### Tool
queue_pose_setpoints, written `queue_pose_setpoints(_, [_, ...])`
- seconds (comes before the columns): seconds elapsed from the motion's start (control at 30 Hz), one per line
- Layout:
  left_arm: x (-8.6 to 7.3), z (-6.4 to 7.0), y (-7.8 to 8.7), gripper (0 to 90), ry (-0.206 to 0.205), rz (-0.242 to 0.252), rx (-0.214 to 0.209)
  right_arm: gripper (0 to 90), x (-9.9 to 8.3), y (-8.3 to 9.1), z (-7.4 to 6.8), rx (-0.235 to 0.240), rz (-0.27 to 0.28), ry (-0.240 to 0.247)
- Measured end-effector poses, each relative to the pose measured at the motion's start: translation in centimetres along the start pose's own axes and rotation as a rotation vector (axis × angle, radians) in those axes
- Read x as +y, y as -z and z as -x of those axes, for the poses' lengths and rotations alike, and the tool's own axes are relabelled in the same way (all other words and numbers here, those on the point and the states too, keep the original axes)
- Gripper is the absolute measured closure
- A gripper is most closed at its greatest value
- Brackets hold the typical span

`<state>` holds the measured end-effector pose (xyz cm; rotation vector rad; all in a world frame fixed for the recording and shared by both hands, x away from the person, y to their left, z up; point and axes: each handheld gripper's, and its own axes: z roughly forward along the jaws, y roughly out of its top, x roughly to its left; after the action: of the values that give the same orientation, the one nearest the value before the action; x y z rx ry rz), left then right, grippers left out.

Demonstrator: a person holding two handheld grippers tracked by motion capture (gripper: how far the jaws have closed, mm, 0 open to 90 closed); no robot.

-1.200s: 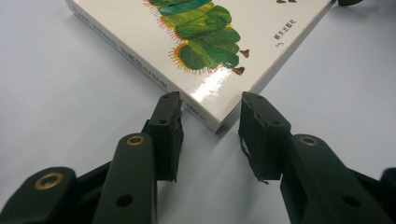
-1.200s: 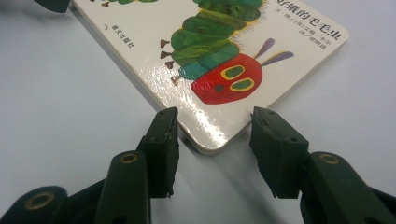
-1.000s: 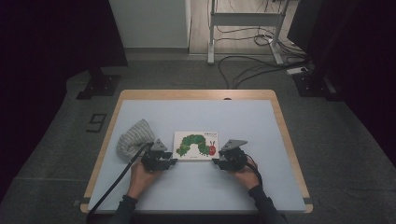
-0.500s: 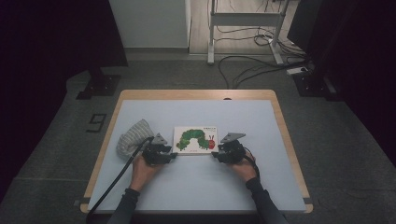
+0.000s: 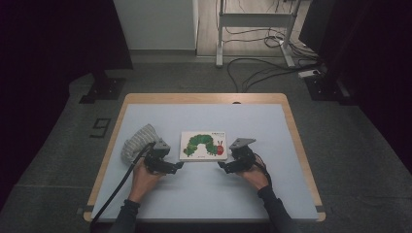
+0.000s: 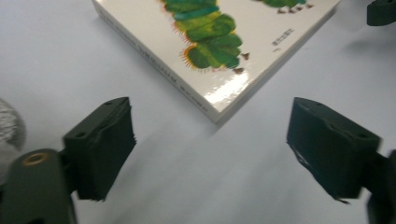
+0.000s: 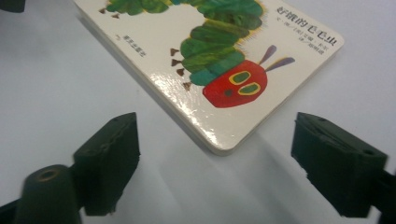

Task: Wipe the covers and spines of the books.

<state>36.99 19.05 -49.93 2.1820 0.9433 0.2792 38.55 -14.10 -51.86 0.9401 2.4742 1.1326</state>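
We note book (image 5: 203, 144) flat at table (image 5: 204, 194) centre; left gripper (image 5: 178, 165) & right gripper (image 5: 221, 166) both wide open, empty, aimed at its near corners, not touching

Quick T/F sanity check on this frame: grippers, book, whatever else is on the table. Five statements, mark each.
1. Both hand-held grippers have their jaws open. True: the left hand-held gripper and the right hand-held gripper each show a wide gap with nothing between the jaws.
2. The book lies flat with its caterpillar cover up. True.
3. The left hand-held gripper is clamped on the book's corner. False: the corner lies ahead of the open jaws, untouched.
4. A grey knitted cloth lies on top of the book. False: it lies on the table to the book's left, apart from it.
5. The book stands open. False: it is closed.
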Motion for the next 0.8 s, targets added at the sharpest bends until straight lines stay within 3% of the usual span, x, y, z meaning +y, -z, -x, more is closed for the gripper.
queue_pose_setpoints(0.17, [0.0,0.4,1.6,10.6,0.011,0.027,0.001,10.7,0.4,1.2,-0.4,0.004,0.002,0.021])
queue_pose_setpoints(0.37, [-0.3,1.4,2.9,0.2,-0.034,-0.005,0.041,1.3,0.6,2.7,-1.0,-0.002,0.017,0.034])
queue_pose_setpoints(0.8, [-2.4,2.5,5.4,0.0,-0.075,0.018,0.050,0.2,-0.3,5.8,-1.6,-0.020,0.032,0.056])
